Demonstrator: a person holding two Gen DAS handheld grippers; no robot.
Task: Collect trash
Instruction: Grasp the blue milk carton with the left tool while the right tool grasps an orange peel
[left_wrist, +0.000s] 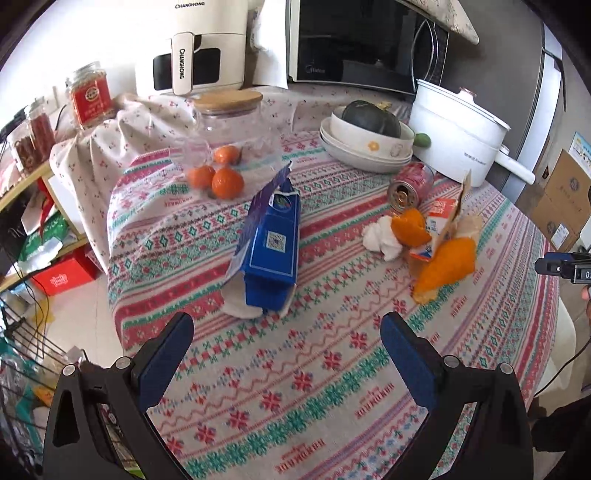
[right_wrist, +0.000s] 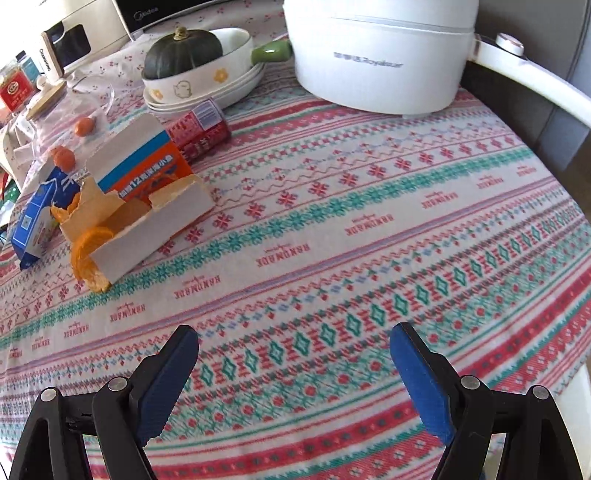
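Over the patterned tablecloth (left_wrist: 295, 387), the left gripper (left_wrist: 286, 325) hangs with jaws wide apart and empty, a torn blue carton (left_wrist: 271, 254) lying at twelve o'clock and orange peel (left_wrist: 447, 267), crumpled tissue (left_wrist: 380, 238) and a tipped can (left_wrist: 408, 186) at two o'clock.

- A table (left_wrist: 332, 387) wears a cloth with red and green patterns.
- A white air fryer (left_wrist: 192, 48) and a dark microwave (left_wrist: 362, 40) stand at the back.
- A grey fridge (left_wrist: 532, 110) is at the right.
- A wooden shelf (left_wrist: 26, 184) stands at the left.
- The floor (left_wrist: 81, 310) is pale and bright.
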